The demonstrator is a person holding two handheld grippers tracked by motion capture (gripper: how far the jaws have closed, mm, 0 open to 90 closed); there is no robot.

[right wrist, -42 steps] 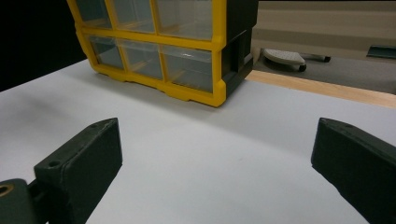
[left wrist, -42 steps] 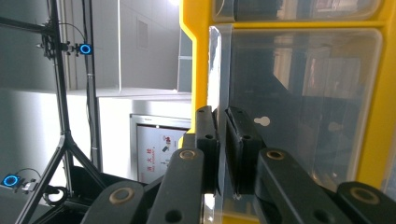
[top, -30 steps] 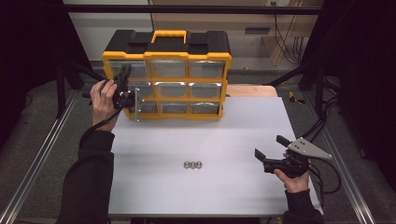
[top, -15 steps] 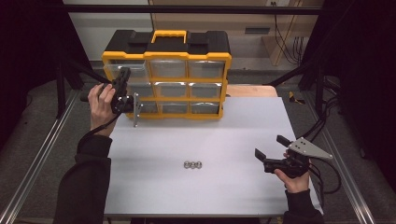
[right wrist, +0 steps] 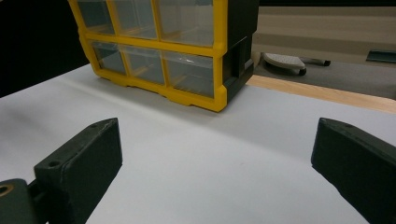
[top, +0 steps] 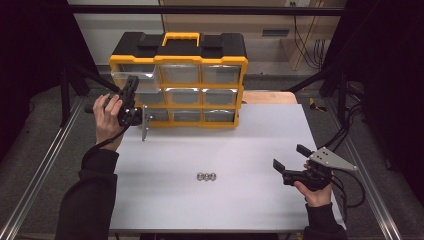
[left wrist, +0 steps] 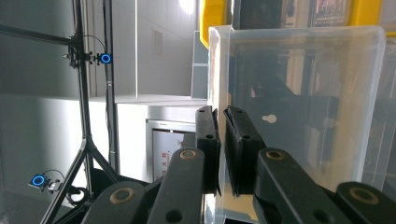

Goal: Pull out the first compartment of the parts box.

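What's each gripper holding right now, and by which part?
Left gripper pinches the clear drawer by its front wall, at the organizer's top-left slot. Right gripper is open, holding nothing.

Three small metal nuts (top: 206, 176) sit in a row mid-table on the white table (top: 250, 145). A wooden board (top: 270, 97) lies behind it. Tripod (left wrist: 88, 140) stands off to the side.

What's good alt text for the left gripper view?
The left gripper's two black jaws are closed on the front wall of a clear plastic drawer, which sticks out of a yellow organizer frame. Behind stand a tripod and grey walls.
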